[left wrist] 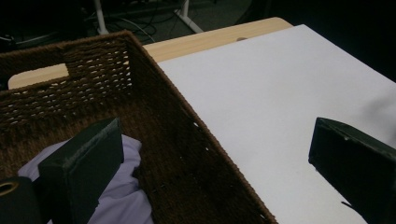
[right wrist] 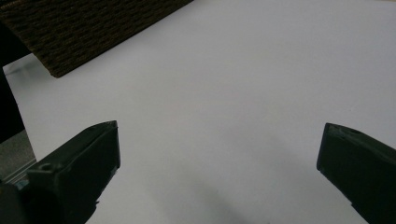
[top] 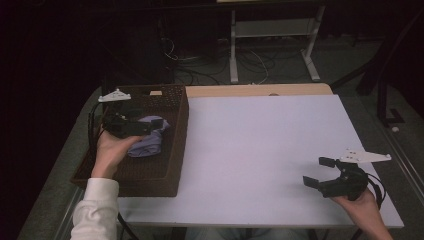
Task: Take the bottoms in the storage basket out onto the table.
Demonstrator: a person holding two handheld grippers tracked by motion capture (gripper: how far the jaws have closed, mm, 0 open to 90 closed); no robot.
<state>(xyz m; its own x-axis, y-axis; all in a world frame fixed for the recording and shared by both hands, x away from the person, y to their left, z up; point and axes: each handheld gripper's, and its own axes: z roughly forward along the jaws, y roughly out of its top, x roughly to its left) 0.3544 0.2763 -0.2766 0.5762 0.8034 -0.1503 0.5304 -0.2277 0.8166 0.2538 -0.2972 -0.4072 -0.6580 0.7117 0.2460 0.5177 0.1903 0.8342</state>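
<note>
Lavender cloth [top: 149, 139] in wicker basket [top: 170, 165], high view.

This looked like a lab or test room rather than a home. A plain white board [top: 260, 150] covered a wooden tabletop [top: 250, 90], with no household things about. Beyond the table, loose cables [top: 200, 62] lay tangled on a grey floor [top: 340, 60] beside the white metal legs of another desk [top: 272, 35]. The background was dark, so what stood further back was hard to make out; it was possibly more equipment.
</note>
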